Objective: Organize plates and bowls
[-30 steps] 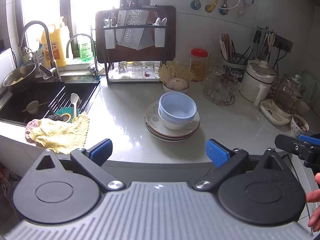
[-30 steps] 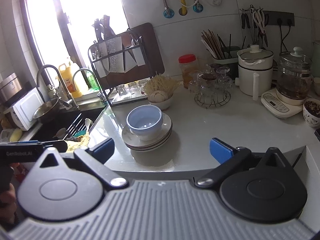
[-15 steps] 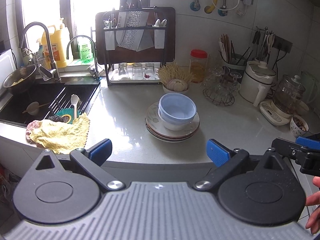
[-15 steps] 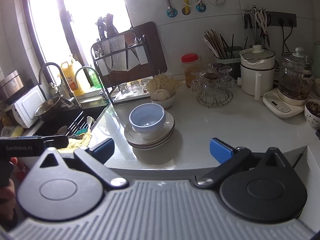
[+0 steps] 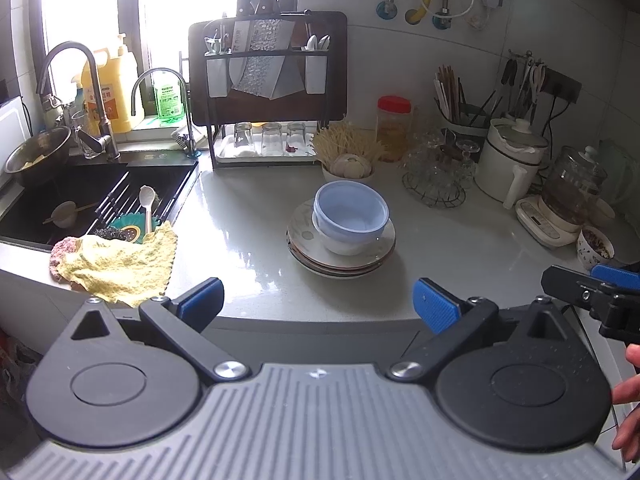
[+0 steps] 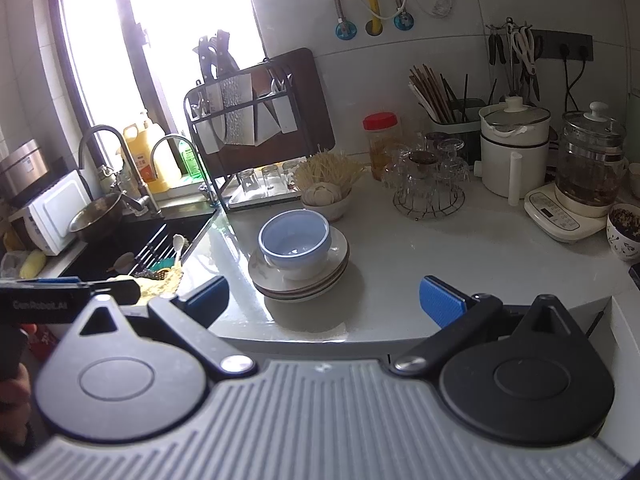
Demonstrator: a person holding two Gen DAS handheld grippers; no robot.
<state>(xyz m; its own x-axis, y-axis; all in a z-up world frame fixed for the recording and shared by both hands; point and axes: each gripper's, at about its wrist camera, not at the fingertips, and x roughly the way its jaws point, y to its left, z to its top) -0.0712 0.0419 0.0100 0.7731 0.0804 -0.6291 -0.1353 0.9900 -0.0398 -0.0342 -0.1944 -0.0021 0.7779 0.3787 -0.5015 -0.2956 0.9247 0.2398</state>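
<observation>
Since both grippers' jaws hang wide apart, I'd pinch the pale blue ceramic bowl (image 5: 350,213) rim gently, lifting straight off the stacked plates (image 5: 340,258).

Pale stone countertop (image 5: 248,216) beside a black sink

A stack of plates (image 5: 340,256) sits mid-counter. Behind stand a dish rack (image 5: 264,148), a white bowl of dried stalks (image 5: 348,164), a red-lidded jar (image 5: 394,128), a wire glass stand (image 5: 434,184), a white pot (image 5: 510,164) and a glass kettle (image 5: 568,200); a yellow cloth (image 5: 116,264) drapes the front left edge.
</observation>
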